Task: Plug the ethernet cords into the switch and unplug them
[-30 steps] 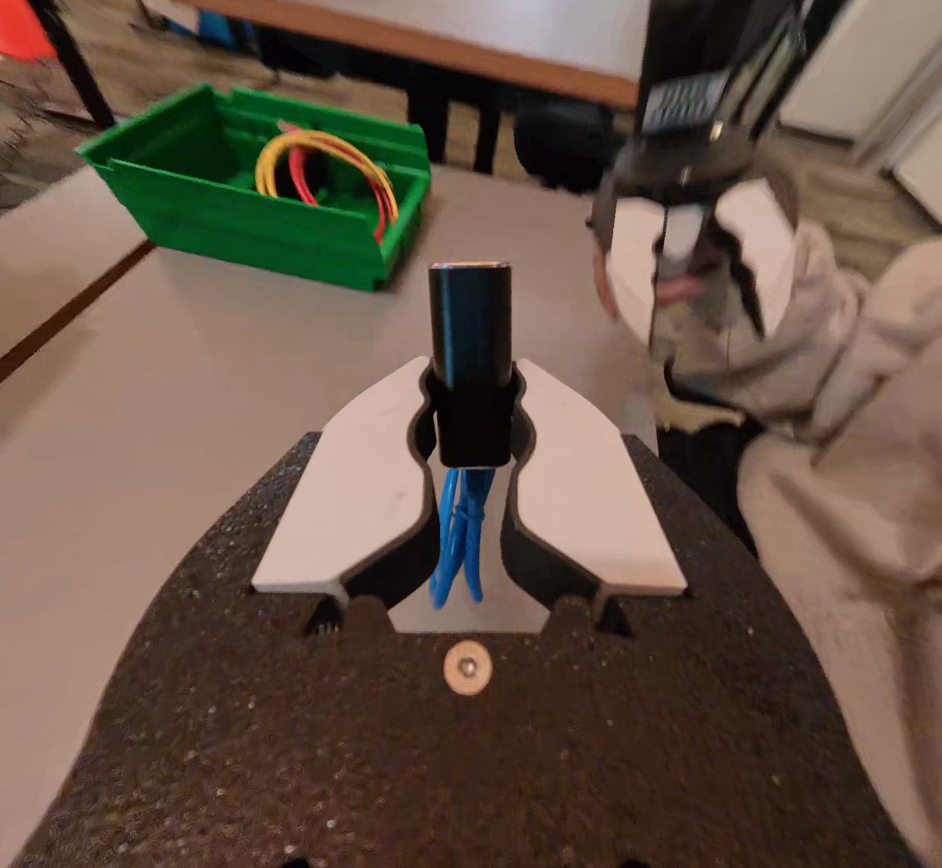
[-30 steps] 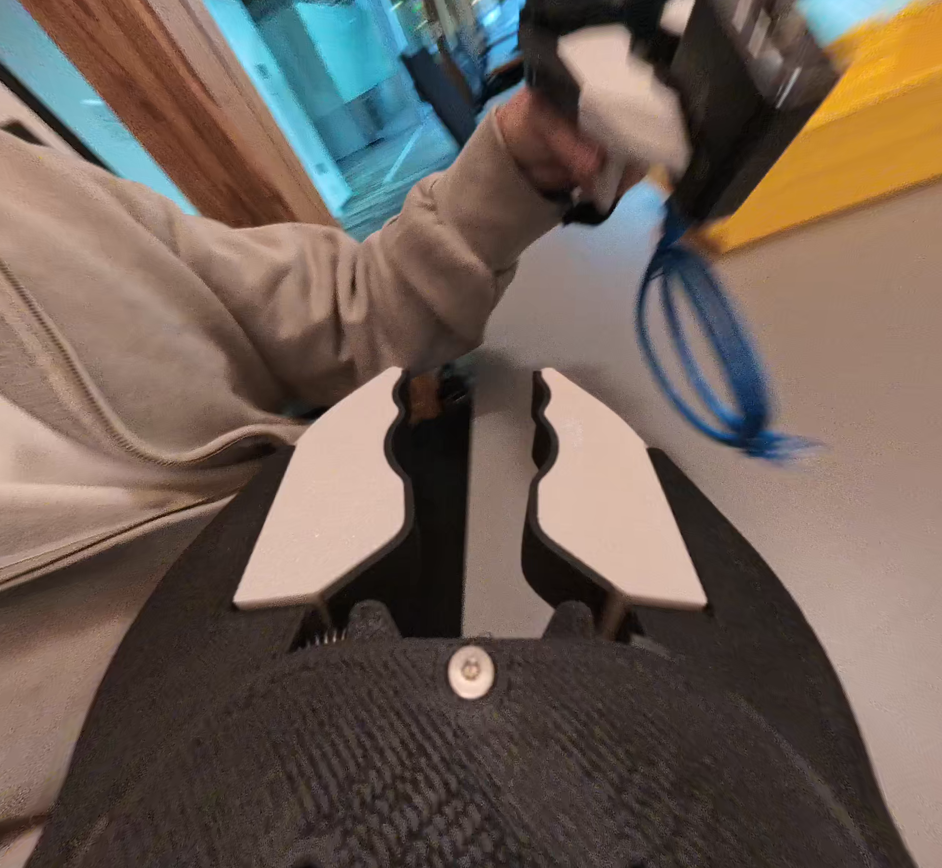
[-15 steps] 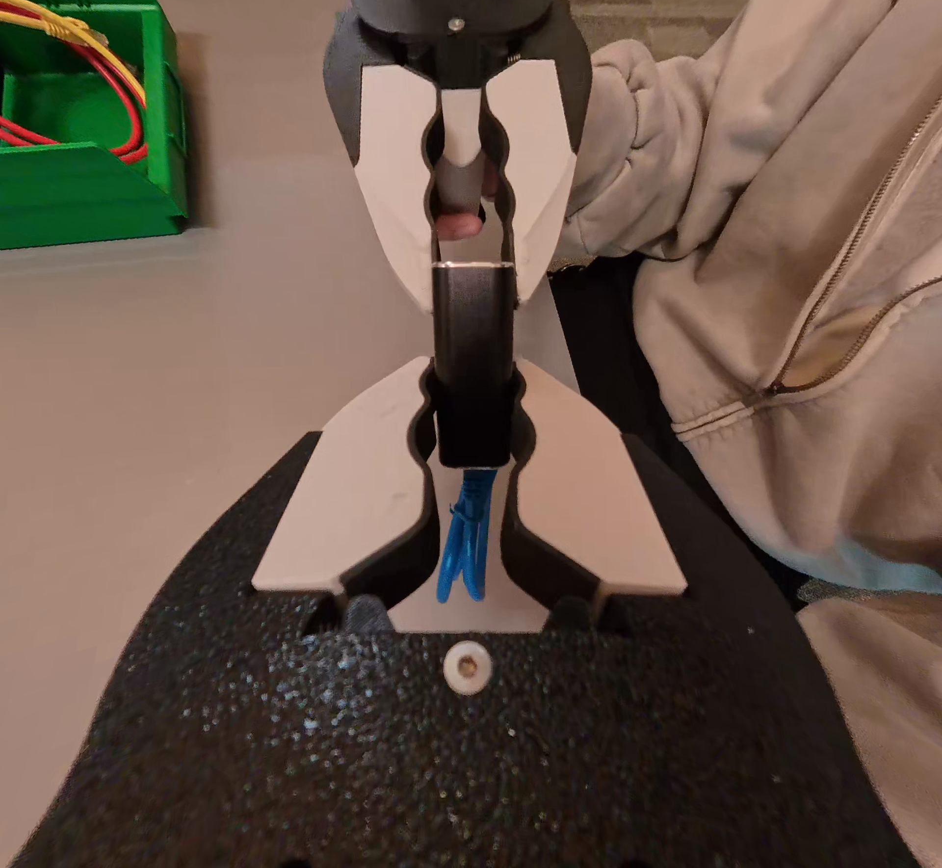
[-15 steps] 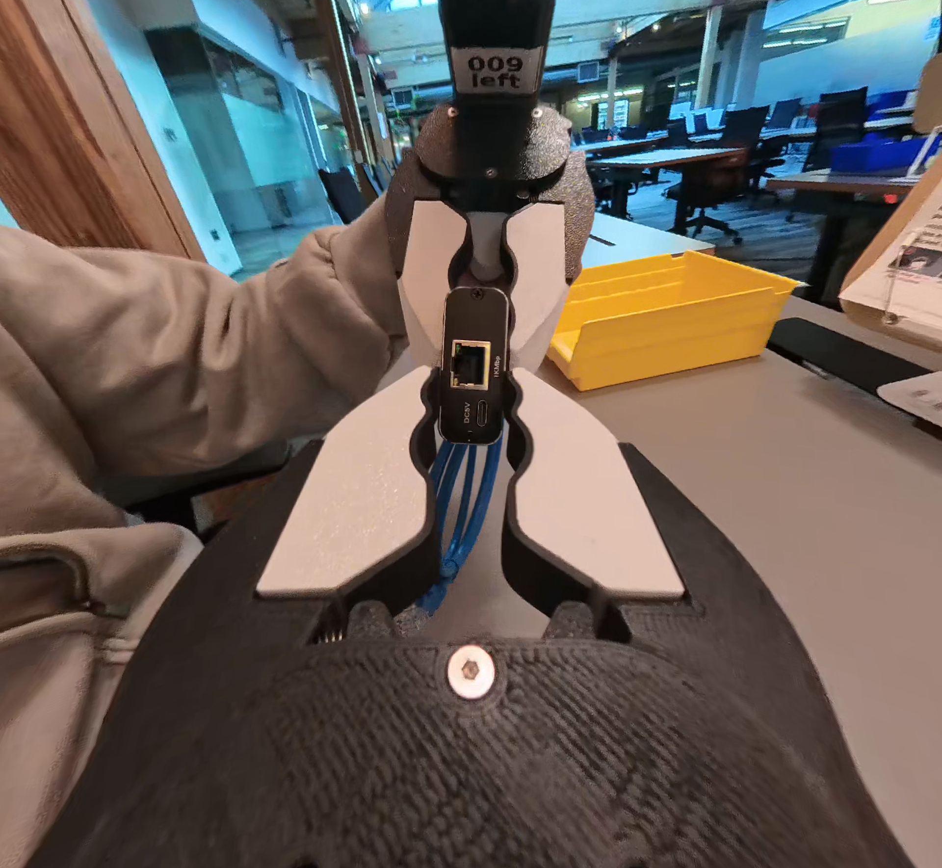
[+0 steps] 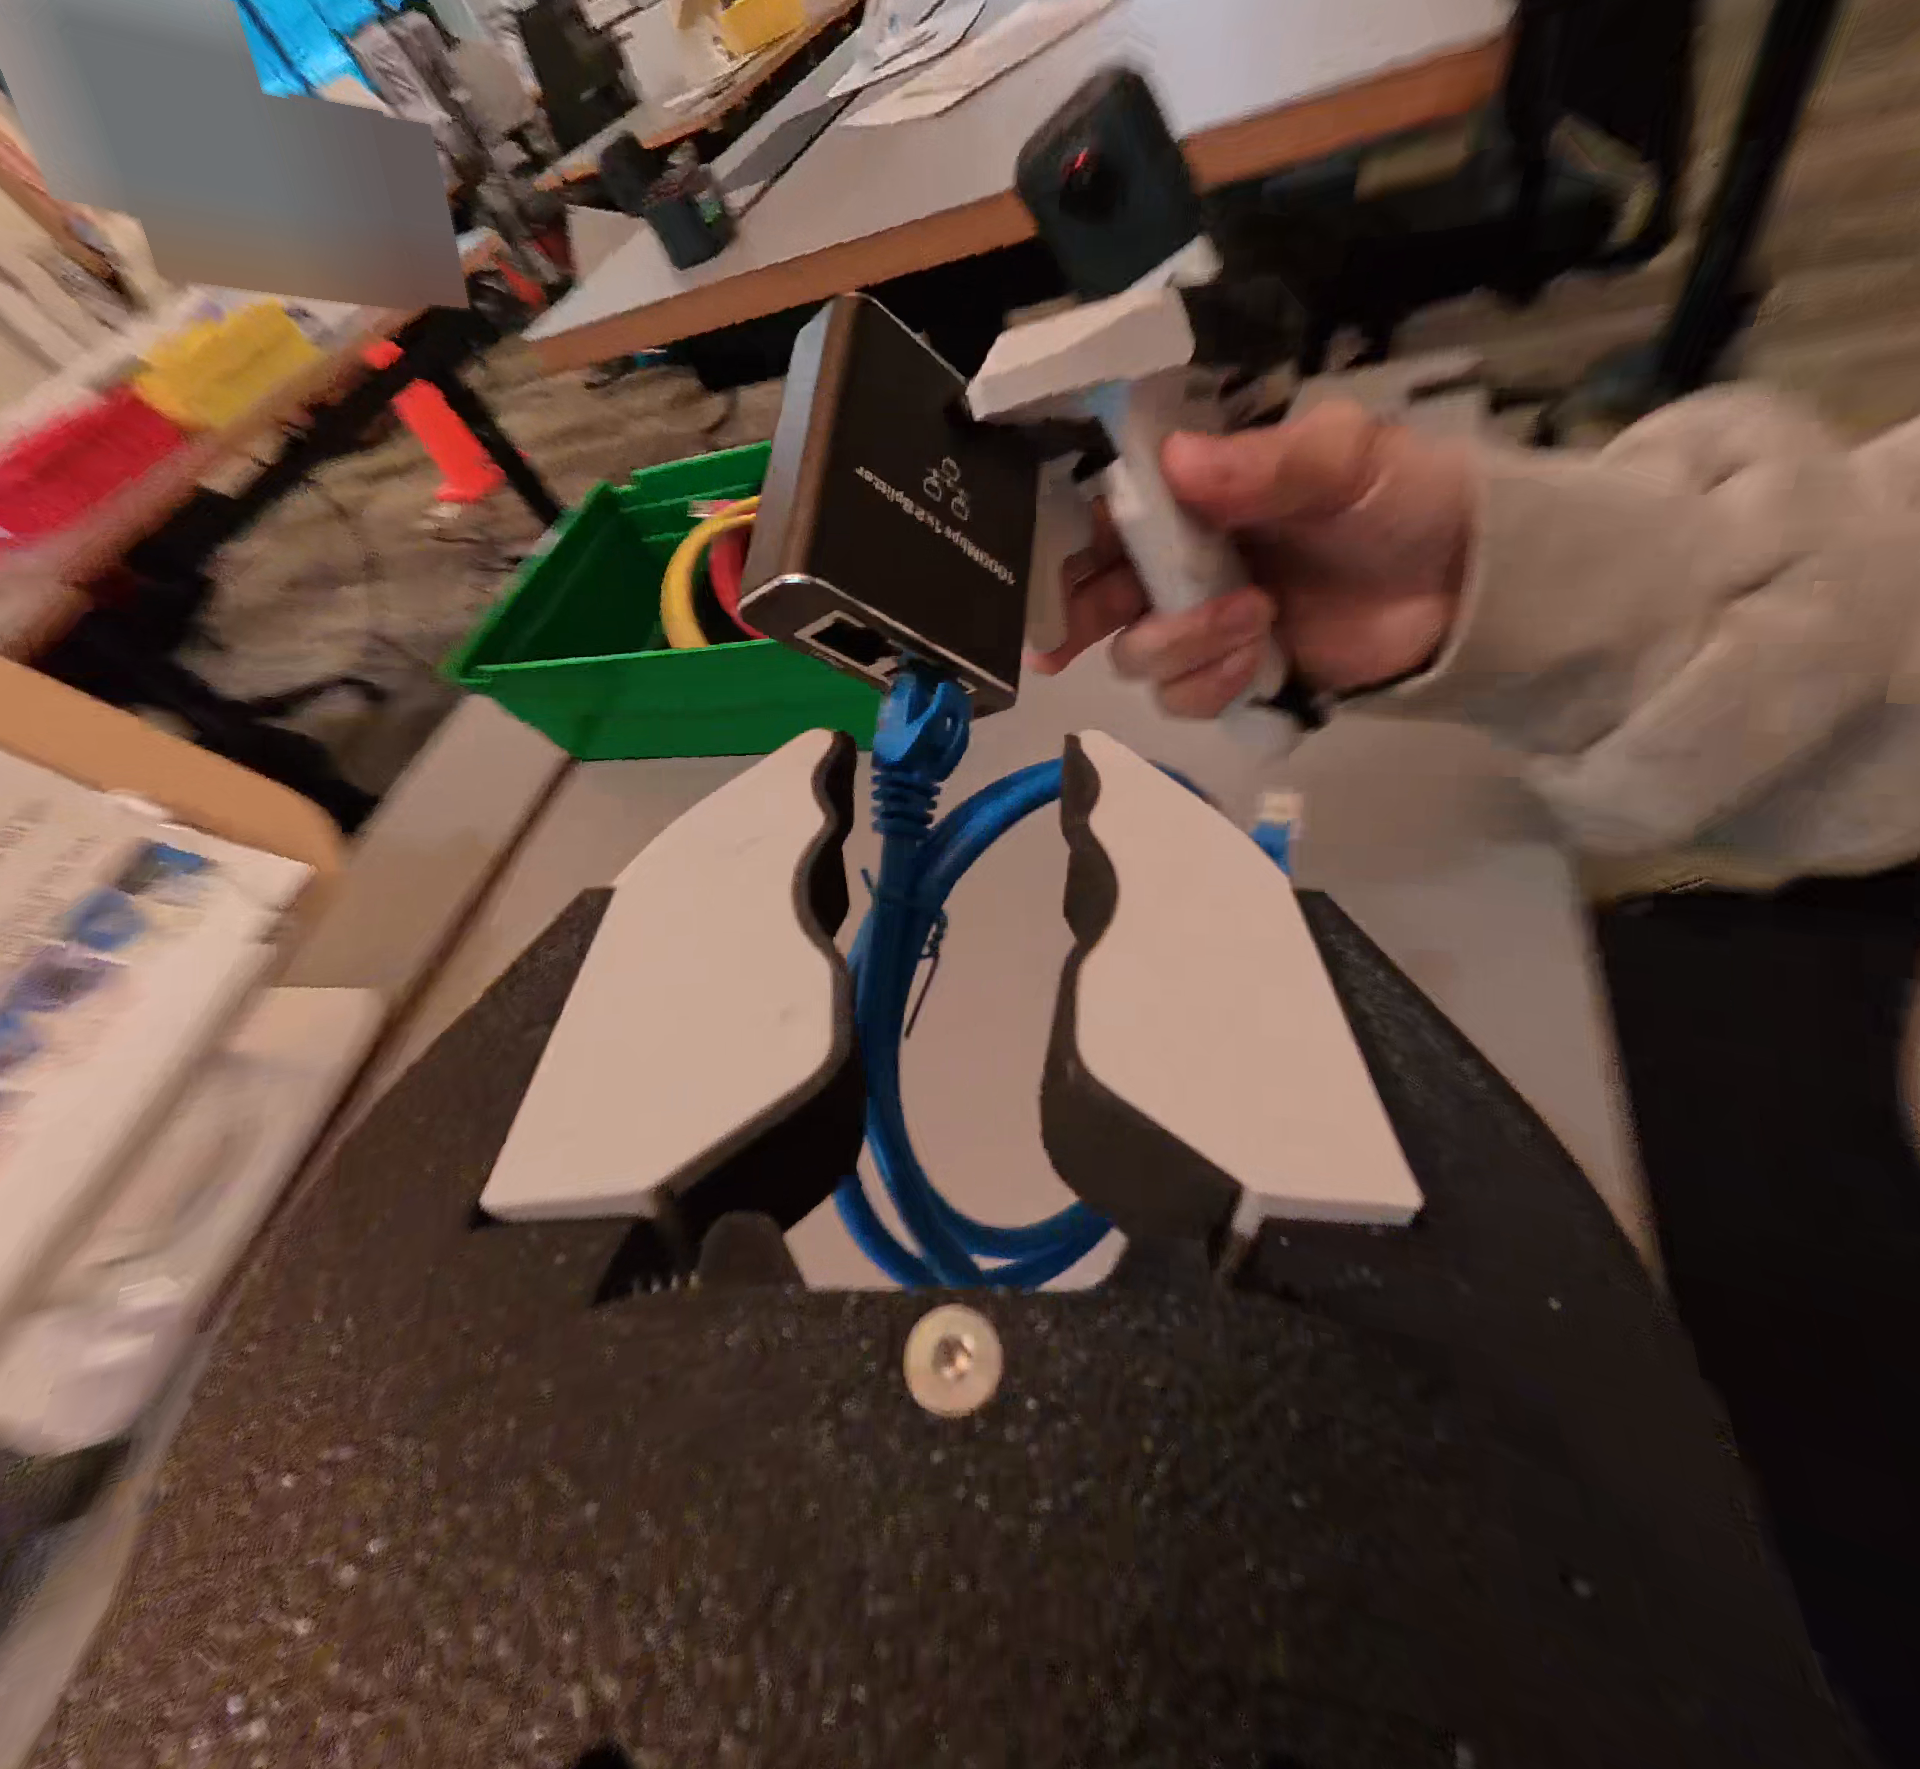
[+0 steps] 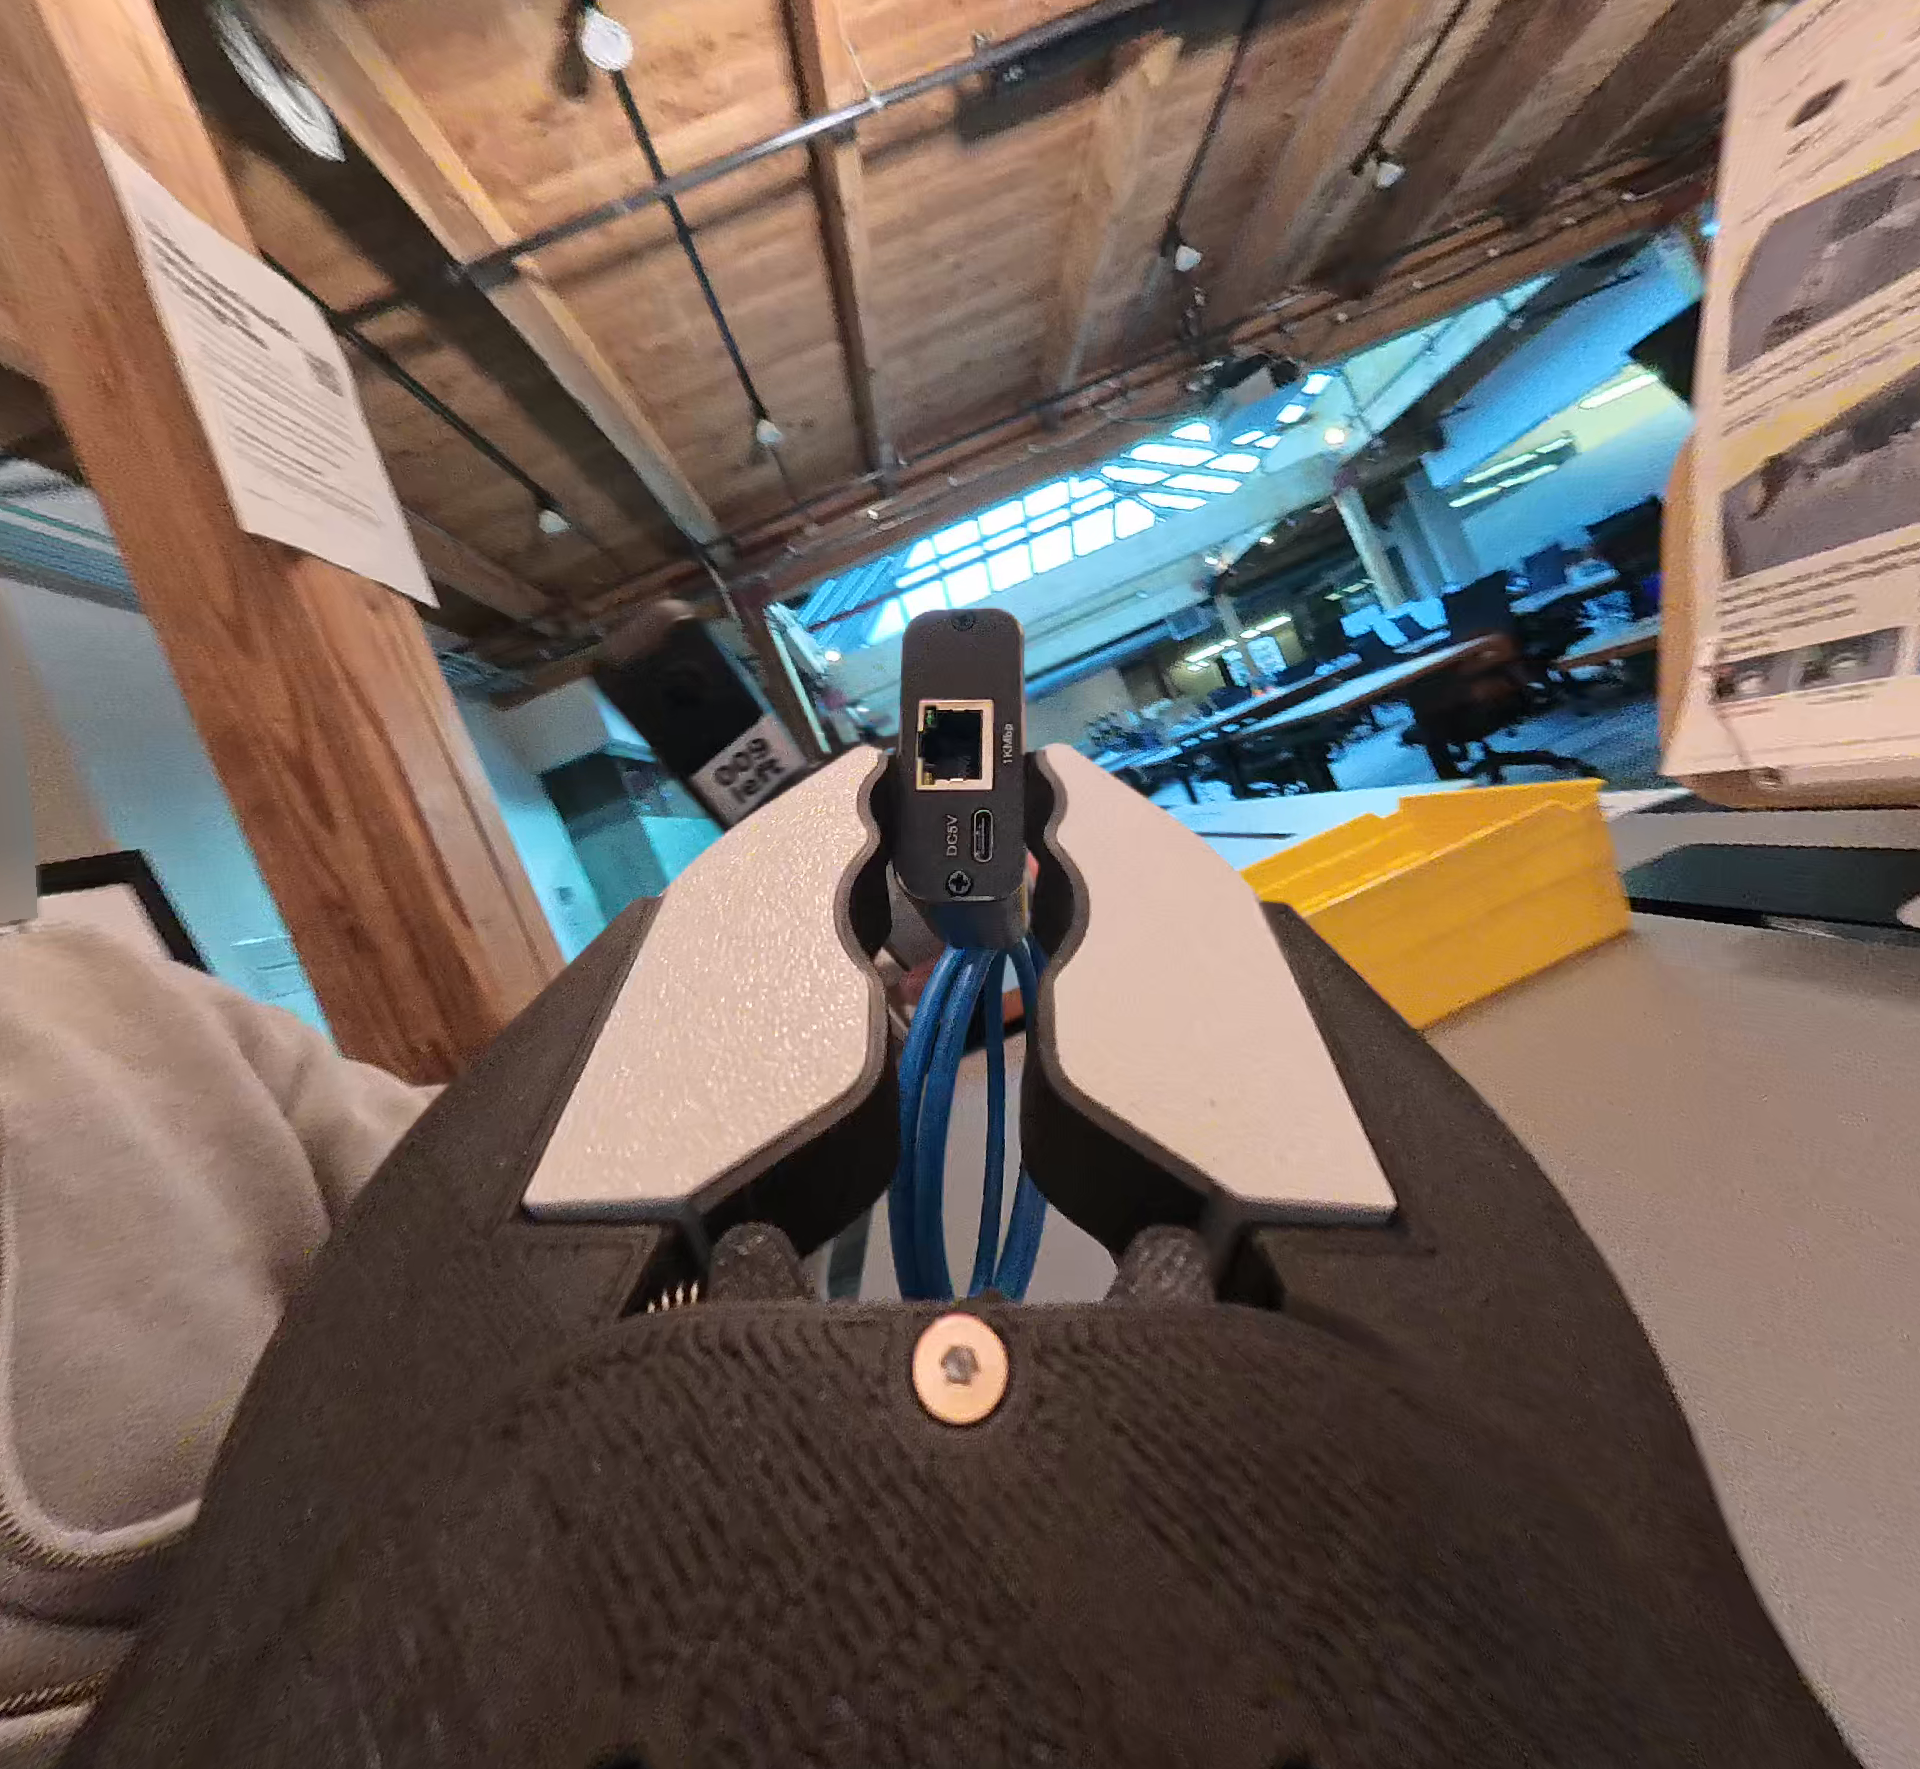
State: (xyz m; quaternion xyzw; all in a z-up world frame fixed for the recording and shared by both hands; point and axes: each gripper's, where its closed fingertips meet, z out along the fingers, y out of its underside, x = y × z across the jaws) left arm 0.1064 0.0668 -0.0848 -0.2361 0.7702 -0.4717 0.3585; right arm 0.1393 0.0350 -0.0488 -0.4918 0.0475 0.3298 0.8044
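Note:
The black switch (image 5: 904, 483) hangs in the air in front of my left gripper (image 5: 951, 763), which is open and empty. A blue ethernet cord (image 5: 894, 898) is plugged into one bottom port and loops down between my left fingers without being gripped. Its other plug (image 5: 1276, 810) hangs free. The port beside it (image 5: 847, 644) is empty. My right gripper (image 6: 958, 763) is shut on the switch (image 6: 961, 846), whose end port faces this camera. The blue cord (image 6: 956, 1096) hangs below it. In the left wrist view a right finger (image 5: 1081, 348) shows on the switch.
A green bin (image 5: 623, 680) holding yellow and red cords (image 5: 681, 576) sits on the grey table (image 5: 1403, 826) behind the switch. A yellow bin (image 6: 1455, 878) and a standing printed sheet (image 6: 1818, 369) are at the right. A hand (image 5: 1299, 556) and a beige sleeve hold the right gripper. The gap from one gripper's tips to the other's is roughly 6 cm.
My left gripper has let go of the switch, opened and drawn back. My right gripper has closed on the switch and now holds it alone, tilted upward.

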